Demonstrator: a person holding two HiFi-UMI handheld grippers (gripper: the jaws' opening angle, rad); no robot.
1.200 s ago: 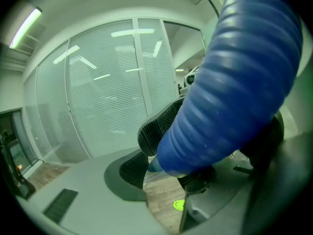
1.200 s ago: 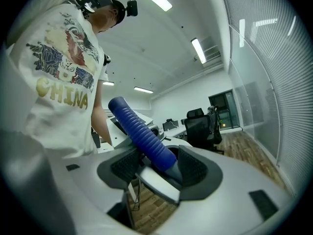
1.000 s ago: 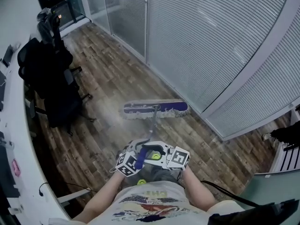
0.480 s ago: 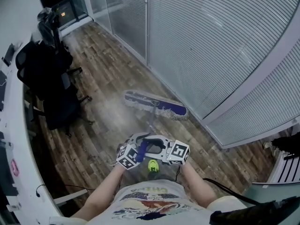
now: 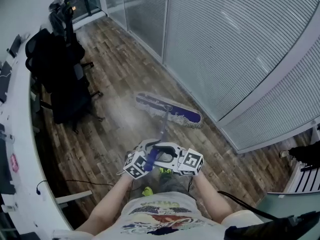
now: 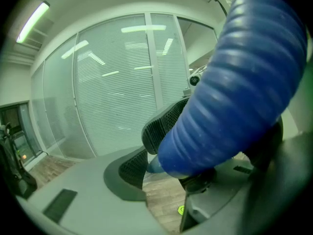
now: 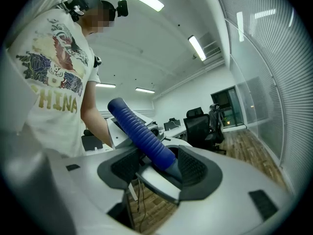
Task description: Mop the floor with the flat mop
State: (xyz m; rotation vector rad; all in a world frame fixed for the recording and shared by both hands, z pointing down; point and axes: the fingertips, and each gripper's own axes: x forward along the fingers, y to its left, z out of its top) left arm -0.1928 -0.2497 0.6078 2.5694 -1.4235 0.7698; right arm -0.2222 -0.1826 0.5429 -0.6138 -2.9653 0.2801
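Note:
A flat mop with a purple and white head [image 5: 169, 110] lies slanted on the wood floor near the glass wall. Its thin pole [image 5: 162, 129] runs back to a ribbed blue grip [image 5: 151, 158]. In the head view my left gripper [image 5: 141, 160] and right gripper [image 5: 172, 159] meet from both sides on that grip. The left gripper view shows the blue grip [image 6: 234, 92] filling the space between the dark pads [image 6: 161, 126]. The right gripper view shows the blue grip [image 7: 142, 133] clamped between its pads [image 7: 193, 168].
Black office chairs [image 5: 62, 79] stand at the left beside a long white desk [image 5: 15, 149]. A glass wall with blinds [image 5: 235, 49] runs along the right. A cable [image 5: 80, 181] lies on the floor near my feet. Bare wood floor [image 5: 115, 69] stretches ahead.
The mop head has swung from lying level across the floor to a slanted line, right end nearer the glass wall. Both grippers stay shut on the grip.

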